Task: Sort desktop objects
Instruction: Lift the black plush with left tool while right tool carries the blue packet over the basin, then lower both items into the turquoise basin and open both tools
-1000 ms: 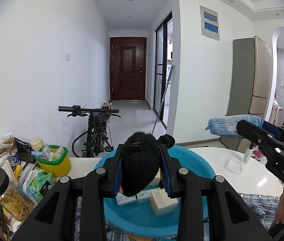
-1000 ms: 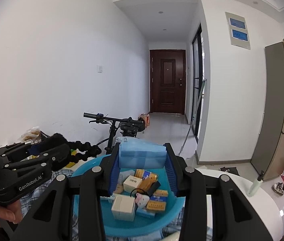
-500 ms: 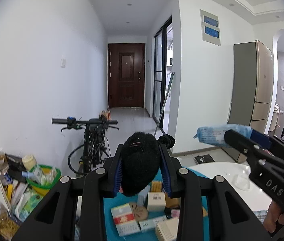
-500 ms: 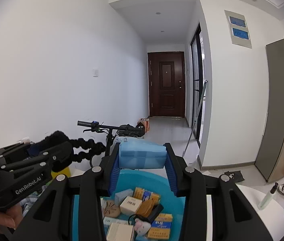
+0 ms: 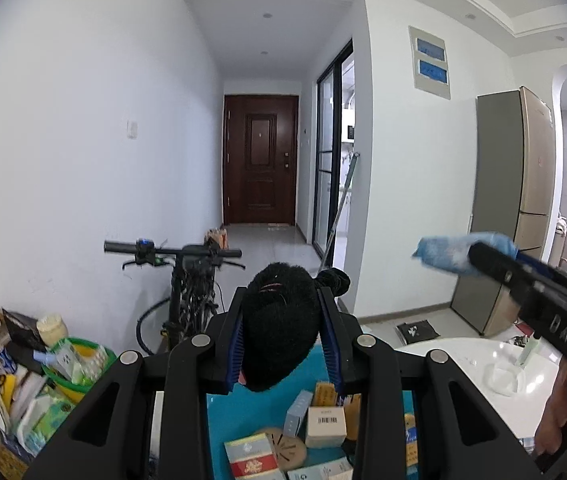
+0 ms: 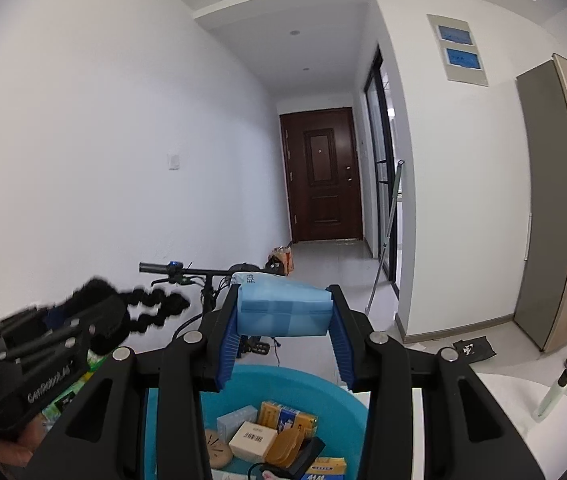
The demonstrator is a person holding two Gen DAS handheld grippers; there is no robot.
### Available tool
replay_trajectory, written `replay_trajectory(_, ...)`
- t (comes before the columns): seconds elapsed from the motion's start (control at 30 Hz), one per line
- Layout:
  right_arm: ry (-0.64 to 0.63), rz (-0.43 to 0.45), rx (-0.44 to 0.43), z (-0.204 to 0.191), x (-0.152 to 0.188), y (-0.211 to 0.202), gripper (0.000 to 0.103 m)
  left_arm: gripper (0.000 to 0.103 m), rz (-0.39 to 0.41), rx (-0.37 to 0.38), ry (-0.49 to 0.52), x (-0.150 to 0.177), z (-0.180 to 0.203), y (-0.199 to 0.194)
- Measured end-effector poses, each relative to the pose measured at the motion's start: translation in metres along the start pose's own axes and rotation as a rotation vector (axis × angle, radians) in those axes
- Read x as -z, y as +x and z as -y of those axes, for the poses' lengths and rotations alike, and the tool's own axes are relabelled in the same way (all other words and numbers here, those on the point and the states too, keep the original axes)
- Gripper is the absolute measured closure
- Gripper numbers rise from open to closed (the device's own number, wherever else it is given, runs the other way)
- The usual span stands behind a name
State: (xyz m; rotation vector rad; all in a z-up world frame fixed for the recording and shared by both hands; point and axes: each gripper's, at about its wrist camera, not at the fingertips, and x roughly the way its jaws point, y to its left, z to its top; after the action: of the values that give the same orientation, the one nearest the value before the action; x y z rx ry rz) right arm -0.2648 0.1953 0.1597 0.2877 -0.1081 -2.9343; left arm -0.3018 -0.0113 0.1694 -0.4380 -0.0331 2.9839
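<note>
**Both hands full above the basin, where do these two go?**

Nearest to us, our left gripper (image 5: pixel 279 344) is clamped on a fuzzy black plush thing with a knobbly tail (image 5: pixel 281 332), and our right gripper (image 6: pixel 285 320) is pinching a pale blue soft plastic pack (image 6: pixel 285 314). Both are held up in the air over the round blue plastic basin (image 6: pixel 323 386), which is already stuffed with small cartons and boxes (image 6: pixel 253 442).

Off to the left there's a green bowl of sachets (image 5: pixel 101 360), to the right the white round table (image 5: pixel 463 364), and way back the black bike (image 5: pixel 191 280) and dark brown door (image 5: pixel 260 160).

What worries us: the plush is squishy and hangs below the pads, so a quick swing could let it slide out. The pack is floppy too and could sag free. The two grippers are close, so they might bump.

Compared with a second ago, both hands have travelled level across the basin; more of its contents show beneath us now, and less of its rim.
</note>
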Motion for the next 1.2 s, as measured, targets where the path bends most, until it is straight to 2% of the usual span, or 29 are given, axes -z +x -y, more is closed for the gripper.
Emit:
replay_trajectory(0.2, -0.003, -0.005, 0.003, 0.002, 0.003, 0.006, 0.064, 0.068, 0.013, -0.018, -0.032, 0.012, -0.011, 0.001)
replay_trajectory(0.43, -0.031, -0.018, -0.004, -0.004, 0.003, 0.011, 0.064, 0.068, -0.035, 0.005, -0.044, 0.018, -0.012, 0.011)
replay_trajectory(0.57, -0.035, -0.047, 0.003, -0.003, 0.003, 0.017, 0.064, 0.068, -0.079, -0.018, -0.025, 0.021, -0.008, 0.021)
replay_trajectory(0.67, -0.039, -0.117, 0.01, -0.001, 0.006, 0.029, 0.064, 0.068, -0.155, -0.03, -0.005, 0.028, -0.006, 0.034)
replay_trajectory(0.73, -0.044, -0.193, 0.012, 0.0, 0.011, 0.043, 0.064, 0.068, -0.197, -0.033, 0.0, 0.032, -0.005, 0.043)
replay_trajectory(0.87, -0.037, -0.316, -0.019, 0.004, 0.024, 0.065, 0.064, 0.068, -0.325, -0.031, -0.003, 0.045, -0.005, 0.065)
replay_trajectory(0.97, -0.029, -0.375, -0.037, 0.007, 0.03, 0.077, 0.064, 0.068, -0.395, -0.073, -0.016, 0.053, -0.007, 0.076)
replay_trajectory(1.1, 0.009, -0.479, -0.093, 0.015, 0.041, 0.091, 0.064, 0.068, -0.443, -0.074, -0.005, 0.061, -0.007, 0.084)
replay_trajectory(1.2, -0.03, -0.553, -0.096, 0.013, 0.053, 0.099, 0.064, 0.068, -0.461, -0.093, -0.029, 0.064, -0.011, 0.089)
